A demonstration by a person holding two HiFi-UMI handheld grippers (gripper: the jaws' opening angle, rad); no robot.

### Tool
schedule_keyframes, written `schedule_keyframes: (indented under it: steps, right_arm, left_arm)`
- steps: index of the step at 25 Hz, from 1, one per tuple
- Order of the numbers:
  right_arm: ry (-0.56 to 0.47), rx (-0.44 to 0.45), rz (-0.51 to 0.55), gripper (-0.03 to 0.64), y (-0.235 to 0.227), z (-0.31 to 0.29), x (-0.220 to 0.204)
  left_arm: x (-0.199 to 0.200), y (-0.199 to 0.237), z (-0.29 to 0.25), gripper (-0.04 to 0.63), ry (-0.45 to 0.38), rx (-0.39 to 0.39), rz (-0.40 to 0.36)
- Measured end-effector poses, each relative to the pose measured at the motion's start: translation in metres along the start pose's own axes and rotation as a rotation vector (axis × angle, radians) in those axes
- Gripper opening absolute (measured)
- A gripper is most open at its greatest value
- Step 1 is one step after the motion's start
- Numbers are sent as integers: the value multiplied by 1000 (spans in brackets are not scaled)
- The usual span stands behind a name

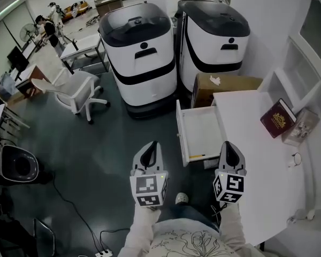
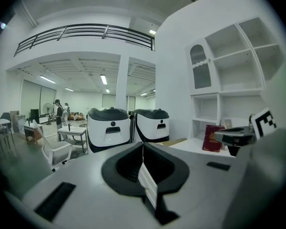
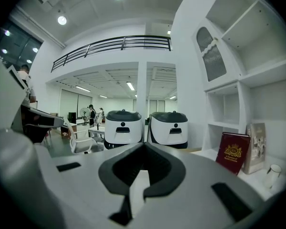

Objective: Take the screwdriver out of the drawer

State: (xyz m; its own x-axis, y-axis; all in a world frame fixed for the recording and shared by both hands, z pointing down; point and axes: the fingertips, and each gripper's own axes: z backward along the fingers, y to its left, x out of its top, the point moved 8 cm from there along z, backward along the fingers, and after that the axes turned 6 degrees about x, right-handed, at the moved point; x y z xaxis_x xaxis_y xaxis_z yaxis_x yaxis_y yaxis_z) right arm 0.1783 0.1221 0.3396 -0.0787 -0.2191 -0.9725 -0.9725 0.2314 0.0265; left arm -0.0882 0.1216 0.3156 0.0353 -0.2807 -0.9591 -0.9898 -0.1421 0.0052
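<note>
A white drawer (image 1: 199, 128) stands pulled open from the side of the white desk (image 1: 262, 170), in the head view's middle right. A thin yellowish thing (image 1: 197, 157), too small to name for sure, lies along the drawer's near end; the rest of its bottom looks bare. My left gripper (image 1: 153, 144) hangs over the dark floor, left of the drawer, its jaws meeting at the tip, nothing in them. My right gripper (image 1: 228, 144) is over the desk's corner, just right of the drawer's near end, also shut and empty. In the right gripper view its jaws (image 3: 143, 146) point level into the room.
Two large white-and-black machines (image 1: 142, 52) (image 1: 214, 36) stand beyond the drawer, a cardboard box (image 1: 224, 87) between them and the desk. A dark red book (image 1: 278, 118) leans by the wall shelves (image 1: 302, 63). A white office chair (image 1: 75, 90) is at the left.
</note>
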Motion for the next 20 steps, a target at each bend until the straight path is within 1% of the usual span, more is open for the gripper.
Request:
schedule_keyframes:
  steps: [5, 10, 14, 20]
  right_arm:
    - [0, -26, -24, -3, -21, -29, -1]
    - [14, -21, -35, -3, -30, -55, -3]
    - [40, -23, -37, -3, -34, -78, -6]
    - [69, -24, -38, -3, -38, -123, -8]
  left_arm:
    - [6, -2, -33, 6, 3, 10, -1]
    - [10, -2, -58, 6, 17, 11, -7]
    - [9, 1, -83, 6, 35, 0, -2]
    - [11, 9, -137, 6, 60, -34, -3]
